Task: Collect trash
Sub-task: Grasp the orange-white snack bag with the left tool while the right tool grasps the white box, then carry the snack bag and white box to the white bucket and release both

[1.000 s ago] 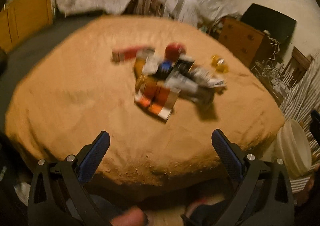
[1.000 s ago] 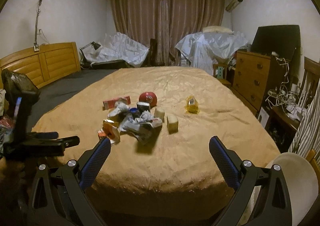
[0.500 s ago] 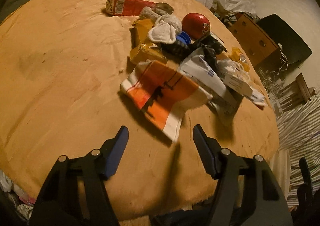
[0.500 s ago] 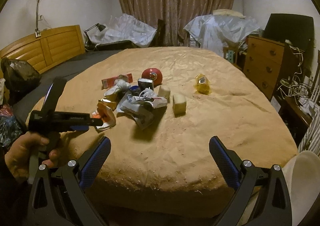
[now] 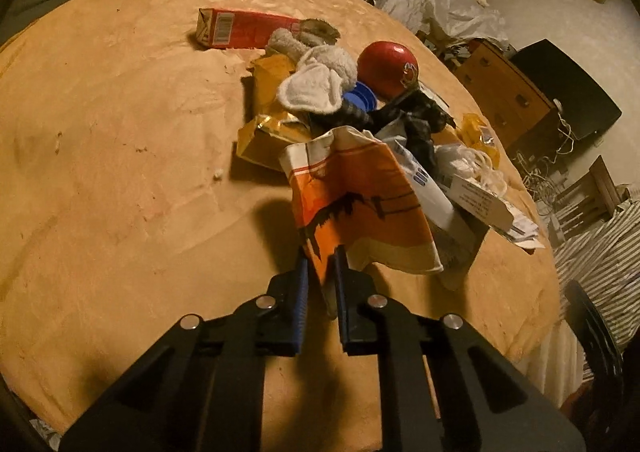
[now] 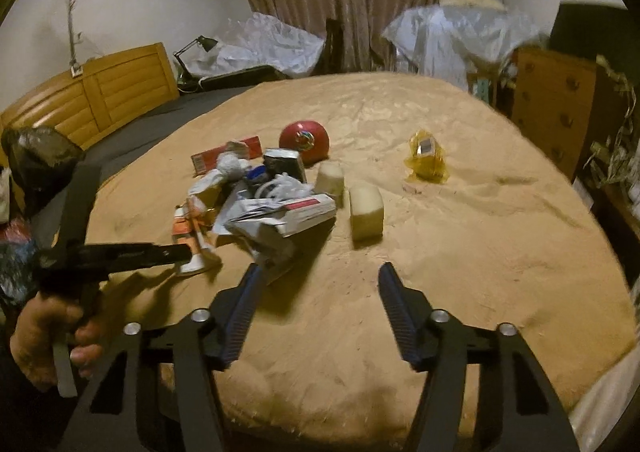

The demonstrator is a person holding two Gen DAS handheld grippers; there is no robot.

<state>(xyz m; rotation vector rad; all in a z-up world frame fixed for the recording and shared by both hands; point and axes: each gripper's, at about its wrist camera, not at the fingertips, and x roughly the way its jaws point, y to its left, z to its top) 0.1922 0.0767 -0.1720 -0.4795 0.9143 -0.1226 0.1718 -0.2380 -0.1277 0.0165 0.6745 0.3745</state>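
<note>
The left claw (image 5: 320, 264) has closed onto the crumpled orange-and-white wrapper (image 5: 360, 203); the empty right claw (image 6: 318, 276) is closing.

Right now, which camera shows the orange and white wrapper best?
The left wrist view: the orange and white wrapper fills mid-frame, its print plain, its near corner pinched in the left gripper. The right wrist view shows it small and blurred, partly hidden behind that gripper.

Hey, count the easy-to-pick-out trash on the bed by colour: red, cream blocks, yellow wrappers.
Red: 2, ball and carton
Cream blocks: 2
Yellow wrapper: 1
Total: 5
</note>
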